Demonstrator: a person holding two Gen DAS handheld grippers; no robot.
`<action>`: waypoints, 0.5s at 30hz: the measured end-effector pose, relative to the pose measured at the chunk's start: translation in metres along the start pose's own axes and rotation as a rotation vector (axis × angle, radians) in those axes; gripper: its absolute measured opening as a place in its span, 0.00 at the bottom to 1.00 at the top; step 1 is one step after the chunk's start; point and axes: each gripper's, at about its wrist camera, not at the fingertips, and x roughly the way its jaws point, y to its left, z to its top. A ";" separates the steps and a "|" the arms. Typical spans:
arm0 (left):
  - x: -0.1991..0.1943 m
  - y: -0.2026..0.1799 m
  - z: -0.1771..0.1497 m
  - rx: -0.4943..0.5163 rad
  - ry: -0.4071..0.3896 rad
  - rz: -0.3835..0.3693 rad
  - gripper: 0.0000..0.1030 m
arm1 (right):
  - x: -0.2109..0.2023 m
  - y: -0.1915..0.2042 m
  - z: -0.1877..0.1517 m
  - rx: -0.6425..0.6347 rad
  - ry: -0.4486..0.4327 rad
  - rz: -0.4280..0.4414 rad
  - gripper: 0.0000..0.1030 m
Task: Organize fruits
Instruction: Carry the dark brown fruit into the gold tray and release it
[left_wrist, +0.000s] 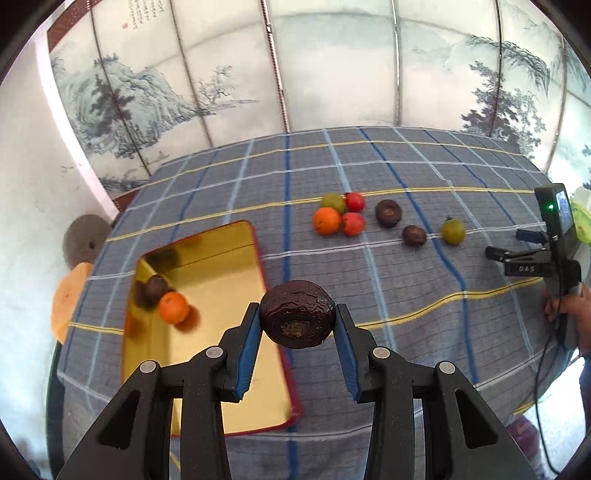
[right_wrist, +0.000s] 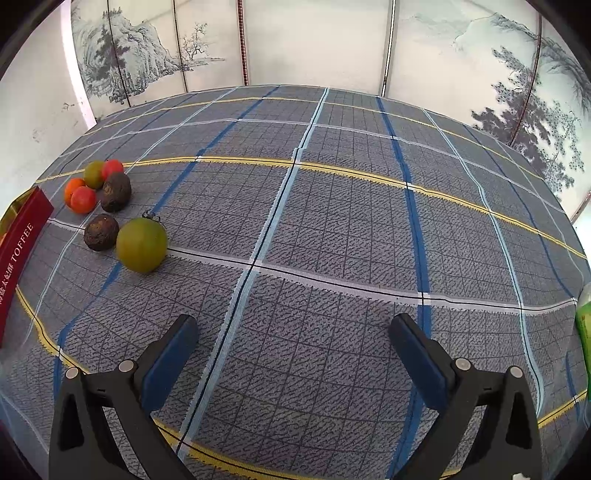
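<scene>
My left gripper (left_wrist: 297, 320) pinches a wrinkled dark fruit (left_wrist: 297, 317) at lower centre; the gold tray (left_wrist: 236, 251), already holding 2 fruits, lies just lower left of it, so I judge the drop goes leftward. My right gripper (right_wrist: 295, 343) is spread wide and empty, with the green fruit (right_wrist: 141, 244) to its upper left.

Lighting: bright, even daylight, glowing through the pale painted screen (left_wrist: 332, 74) behind the table. Shadows: soft and short under the fruit. Glare: gold tray (left_wrist: 207, 295) mirrors the fruit lying in it. Blur: slight smear on that tray and the green fruit (right_wrist: 141, 244) beside the dark ones. Distortion: strong fisheye bowing of the checked tablecloth (right_wrist: 332, 221); black vignette at corners.
</scene>
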 end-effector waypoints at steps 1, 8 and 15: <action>-0.001 0.003 -0.001 -0.006 -0.002 0.005 0.39 | 0.000 0.000 0.000 0.000 0.000 0.000 1.00; -0.005 0.023 -0.013 -0.040 -0.016 0.046 0.39 | 0.000 0.000 0.000 0.005 0.000 -0.005 1.00; 0.004 0.046 -0.026 -0.082 0.006 0.084 0.39 | -0.003 0.002 -0.002 0.021 0.001 -0.019 1.00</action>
